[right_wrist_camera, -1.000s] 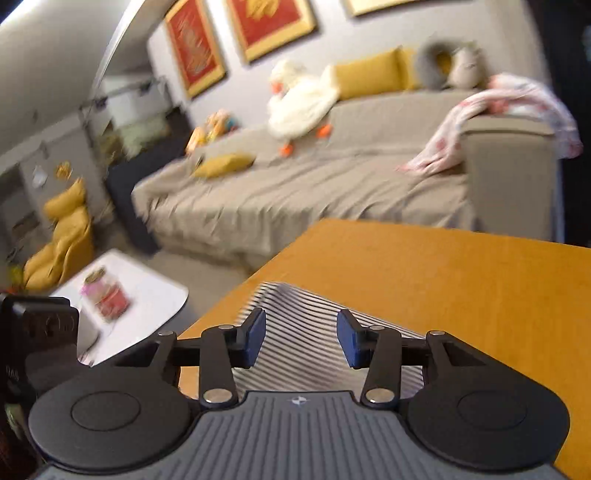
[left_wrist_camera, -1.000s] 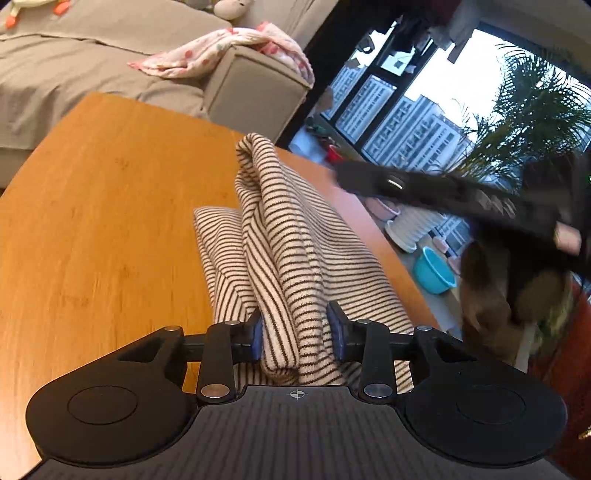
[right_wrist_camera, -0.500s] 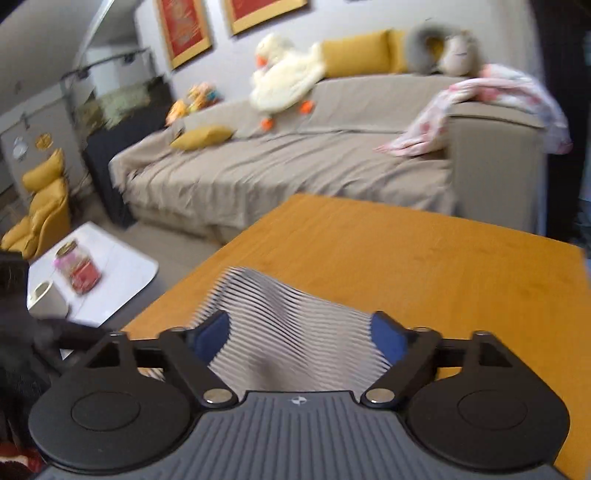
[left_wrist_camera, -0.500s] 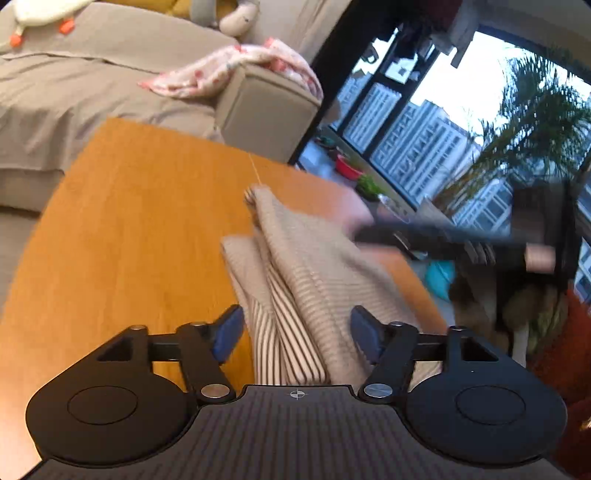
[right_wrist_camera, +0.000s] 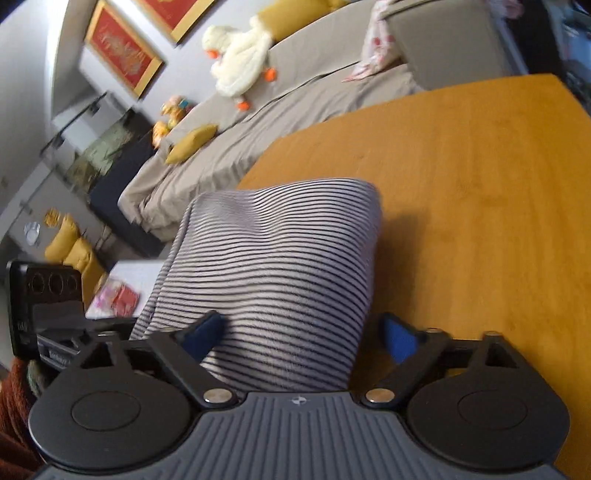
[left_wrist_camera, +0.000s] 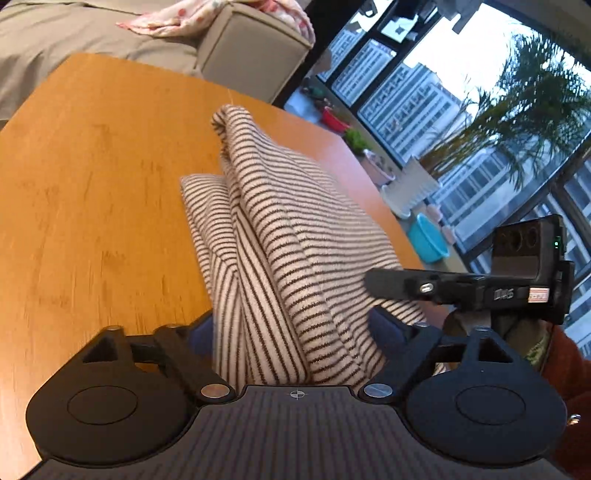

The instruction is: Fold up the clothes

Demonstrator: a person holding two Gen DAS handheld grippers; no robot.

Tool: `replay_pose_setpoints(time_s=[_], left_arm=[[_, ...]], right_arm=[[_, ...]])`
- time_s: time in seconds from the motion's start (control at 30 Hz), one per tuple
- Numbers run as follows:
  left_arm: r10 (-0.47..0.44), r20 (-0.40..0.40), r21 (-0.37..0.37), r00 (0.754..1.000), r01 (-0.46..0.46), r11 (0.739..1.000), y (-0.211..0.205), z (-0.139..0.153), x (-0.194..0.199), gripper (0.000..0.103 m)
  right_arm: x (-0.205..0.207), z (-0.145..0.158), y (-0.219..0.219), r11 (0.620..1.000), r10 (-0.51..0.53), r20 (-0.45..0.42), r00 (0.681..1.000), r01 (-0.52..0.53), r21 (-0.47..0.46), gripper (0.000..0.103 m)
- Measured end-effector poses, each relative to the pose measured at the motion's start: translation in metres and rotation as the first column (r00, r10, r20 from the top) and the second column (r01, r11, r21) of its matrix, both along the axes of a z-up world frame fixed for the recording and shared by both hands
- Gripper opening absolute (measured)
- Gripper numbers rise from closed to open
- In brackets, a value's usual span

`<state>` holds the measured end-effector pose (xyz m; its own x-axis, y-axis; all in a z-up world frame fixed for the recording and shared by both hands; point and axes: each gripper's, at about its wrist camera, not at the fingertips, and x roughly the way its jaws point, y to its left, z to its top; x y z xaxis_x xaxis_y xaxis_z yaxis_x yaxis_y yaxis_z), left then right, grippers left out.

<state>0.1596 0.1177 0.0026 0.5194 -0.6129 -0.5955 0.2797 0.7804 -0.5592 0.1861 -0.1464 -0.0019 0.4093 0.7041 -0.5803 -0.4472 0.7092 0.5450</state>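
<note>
A cream garment with thin dark stripes [left_wrist_camera: 280,236] lies folded and bunched on the orange wooden table [left_wrist_camera: 92,192], its far end humped up. My left gripper [left_wrist_camera: 293,328] is open wide, and the near end of the cloth lies loosely between its blue pads. In the right wrist view the same striped garment [right_wrist_camera: 280,251] lies near the table's [right_wrist_camera: 480,177] left edge. My right gripper [right_wrist_camera: 301,334] is open too, with cloth lying between its spread fingers. The right gripper's black body [left_wrist_camera: 465,288] rests over the cloth's right side in the left wrist view.
A beige sofa [right_wrist_camera: 280,96] with a pink blanket [left_wrist_camera: 207,18] and a plush duck [right_wrist_camera: 240,59] stands beyond the table. A window [left_wrist_camera: 461,110], plants and a blue basin [left_wrist_camera: 430,240] lie past the right edge. A low white table [right_wrist_camera: 125,280] stands left.
Both grippers have opened wide and let go of the striped garment, which has settled onto the table. The right gripper has dropped lower and closer to the cloth.
</note>
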Motion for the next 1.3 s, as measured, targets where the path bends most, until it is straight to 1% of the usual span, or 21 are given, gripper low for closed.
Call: replay_pose_setpoints(time_s=[0.07, 0.23, 0.37, 0.43, 0.47, 0.5, 0.57, 0.6, 0.63, 0.7, 0.73, 0.8, 0.87, 0.9, 0.97, 1.03, 1.1, 1.3], left_arm=[[0.031, 0.006, -0.021, 1.0, -0.03, 0.999, 0.01, -0.005, 0.008, 0.078], [0.141, 0.043, -0.024, 0.989, -0.14, 0.99, 0.038, -0.01, 0.054, 0.077], [0.216, 0.065, -0.026, 0.974, -0.214, 0.976, 0.066, -0.011, 0.107, 0.077], [0.24, 0.082, -0.026, 0.967, -0.239, 0.971, 0.078, -0.012, 0.123, 0.078], [0.251, 0.087, -0.021, 0.964, -0.25, 0.968, 0.082, -0.011, 0.128, 0.078], [0.257, 0.106, 0.007, 0.96, -0.26, 0.966, 0.083, -0.005, 0.128, 0.078], [0.264, 0.158, 0.078, 0.951, -0.279, 0.957, 0.084, 0.009, 0.125, 0.078], [0.266, 0.183, 0.112, 0.946, -0.289, 0.951, 0.084, 0.016, 0.123, 0.076], [0.263, 0.23, 0.133, 0.937, -0.298, 0.945, 0.084, 0.027, 0.12, 0.076], [0.248, 0.336, 0.165, 0.908, -0.316, 0.934, 0.084, 0.049, 0.111, 0.077], [0.229, 0.366, 0.158, 0.902, -0.303, 0.94, 0.083, 0.058, 0.111, 0.079], [0.171, 0.39, 0.134, 0.905, -0.24, 0.962, 0.079, 0.07, 0.121, 0.08], [0.129, 0.383, 0.138, 0.915, -0.195, 0.971, 0.074, 0.072, 0.14, 0.08], [0.124, 0.362, 0.146, 0.924, -0.188, 0.971, 0.073, 0.068, 0.151, 0.079], [0.131, 0.304, 0.158, 0.944, -0.186, 0.97, 0.072, 0.056, 0.174, 0.078], [0.153, 0.253, 0.16, 0.955, -0.197, 0.967, 0.075, 0.039, 0.189, 0.076], [0.156, 0.239, 0.144, 0.958, -0.194, 0.97, 0.082, 0.027, 0.192, 0.076], [0.152, 0.236, 0.119, 0.96, -0.184, 0.976, 0.092, 0.021, 0.194, 0.076]], right_arm=[[0.023, 0.003, 0.016, 0.999, 0.024, 0.032, 0.999, -0.023, -0.023, 0.08], [0.081, 0.011, 0.058, 0.994, 0.086, 0.11, 0.99, -0.077, -0.082, 0.079], [0.135, 0.016, 0.094, 0.988, 0.106, 0.181, 0.978, -0.083, -0.131, 0.079], [0.151, 0.016, 0.104, 0.987, 0.104, 0.202, 0.974, -0.076, -0.143, 0.079], [0.159, 0.016, 0.11, 0.986, 0.103, 0.212, 0.972, -0.072, -0.149, 0.082], [0.167, 0.016, 0.115, 0.986, 0.102, 0.223, 0.969, -0.068, -0.154, 0.084], [0.167, 0.015, 0.122, 0.981, 0.104, 0.261, 0.96, -0.057, -0.183, 0.09], [0.165, 0.015, 0.123, 0.98, 0.103, 0.274, 0.956, -0.051, -0.193, 0.09], [0.163, 0.014, 0.124, 0.979, 0.102, 0.286, 0.953, -0.045, -0.2, 0.092], [0.162, 0.011, 0.122, 0.98, 0.087, 0.279, 0.956, -0.032, -0.196, 0.095], [0.163, 0.01, 0.12, 0.982, 0.08, 0.27, 0.96, -0.029, -0.188, 0.096], [0.165, 0.008, 0.117, 0.984, 0.069, 0.256, 0.964, -0.023, -0.178, 0.097], [0.164, 0.008, 0.117, 0.983, 0.067, 0.264, 0.962, -0.019, -0.182, 0.097], [0.164, 0.008, 0.117, 0.982, 0.069, 0.272, 0.96, -0.017, -0.188, 0.097], [0.162, 0.009, 0.12, 0.979, 0.073, 0.292, 0.954, -0.014, -0.202, 0.098], [0.161, 0.01, 0.122, 0.977, 0.079, 0.305, 0.949, -0.012, -0.214, 0.098], [0.161, 0.011, 0.123, 0.975, 0.086, 0.318, 0.944, -0.013, -0.223, 0.099], [0.16, 0.011, 0.125, 0.972, 0.097, 0.345, 0.933, -0.014, -0.234, 0.1]])
